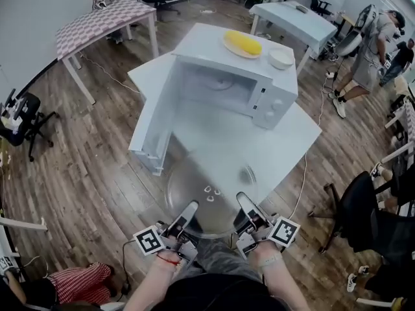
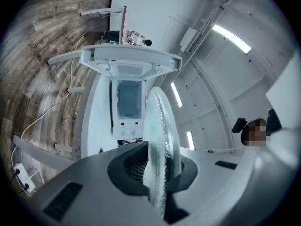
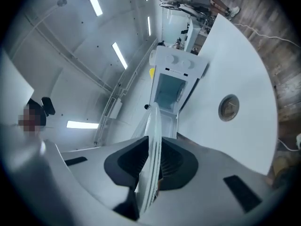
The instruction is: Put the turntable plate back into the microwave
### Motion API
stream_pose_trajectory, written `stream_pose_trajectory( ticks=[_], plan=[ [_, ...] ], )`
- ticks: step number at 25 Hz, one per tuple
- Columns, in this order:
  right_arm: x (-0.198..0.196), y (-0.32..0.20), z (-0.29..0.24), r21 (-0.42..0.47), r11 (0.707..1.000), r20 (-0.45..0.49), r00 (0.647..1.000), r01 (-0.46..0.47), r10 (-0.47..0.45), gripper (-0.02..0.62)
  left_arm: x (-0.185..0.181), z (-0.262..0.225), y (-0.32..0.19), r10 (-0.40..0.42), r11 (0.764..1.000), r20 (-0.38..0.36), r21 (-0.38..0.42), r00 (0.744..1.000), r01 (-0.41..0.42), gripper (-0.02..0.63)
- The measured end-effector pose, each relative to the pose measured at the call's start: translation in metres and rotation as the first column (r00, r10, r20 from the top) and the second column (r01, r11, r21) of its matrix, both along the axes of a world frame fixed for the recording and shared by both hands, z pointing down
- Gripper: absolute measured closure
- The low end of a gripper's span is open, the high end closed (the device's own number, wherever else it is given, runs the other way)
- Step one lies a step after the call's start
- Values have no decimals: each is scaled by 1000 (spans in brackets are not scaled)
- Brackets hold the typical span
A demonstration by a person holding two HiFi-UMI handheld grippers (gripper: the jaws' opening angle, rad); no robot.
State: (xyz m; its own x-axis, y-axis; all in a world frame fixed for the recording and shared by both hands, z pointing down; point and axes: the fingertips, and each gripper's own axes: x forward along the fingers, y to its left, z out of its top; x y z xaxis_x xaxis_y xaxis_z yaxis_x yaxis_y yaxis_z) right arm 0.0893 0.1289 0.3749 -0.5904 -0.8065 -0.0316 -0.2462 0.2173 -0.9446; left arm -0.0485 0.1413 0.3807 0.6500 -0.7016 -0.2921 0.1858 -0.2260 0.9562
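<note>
The clear glass turntable plate [image 1: 211, 196] hangs level over the near edge of the white table [image 1: 285, 141]. Both grippers hold it by its near rim. My left gripper [image 1: 188, 211] is shut on the rim's left part and my right gripper [image 1: 245, 203] on its right part. The white microwave [image 1: 227, 76] stands beyond it with its door [image 1: 152, 118] swung open to the left, and its cavity faces me. In the left gripper view the plate [image 2: 160, 140] shows edge-on between the jaws of the gripper [image 2: 157, 166]. The right gripper view shows the plate [image 3: 153, 145] the same way in that gripper [image 3: 150, 161], with the microwave [image 3: 171, 86] ahead.
A yellow dish [image 1: 242, 43] and a white bowl [image 1: 281, 58] sit on top of the microwave. A round grommet [image 3: 229, 107] is set in the tabletop. Other tables [image 1: 104, 21], office chairs [image 1: 363, 212] and people [image 1: 373, 50] stand around on the wooden floor.
</note>
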Motion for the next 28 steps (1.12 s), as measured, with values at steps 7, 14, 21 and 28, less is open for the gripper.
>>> stream_pose_trajectory(
  ticks=[7,14,21,28],
  plan=[
    [24,-38,11,-30,998,-1,998,-56,56,545,25,9,-43,-6,1000,-36,-30,999,5,574],
    [33,-65,22,-45,996,-51,996,-76,73,538,40,18,-82,-37,998,-40,-55,999,35,574],
    [38,-90,35,-66,995,-87,994,-75,70,535,50,30,-116,-80,993,-29,-94,996,77,574],
    [46,-131,41,-60,996,-84,995,-64,59,535,57,38,-151,-126,985,-19,-120,992,123,574]
  ],
)
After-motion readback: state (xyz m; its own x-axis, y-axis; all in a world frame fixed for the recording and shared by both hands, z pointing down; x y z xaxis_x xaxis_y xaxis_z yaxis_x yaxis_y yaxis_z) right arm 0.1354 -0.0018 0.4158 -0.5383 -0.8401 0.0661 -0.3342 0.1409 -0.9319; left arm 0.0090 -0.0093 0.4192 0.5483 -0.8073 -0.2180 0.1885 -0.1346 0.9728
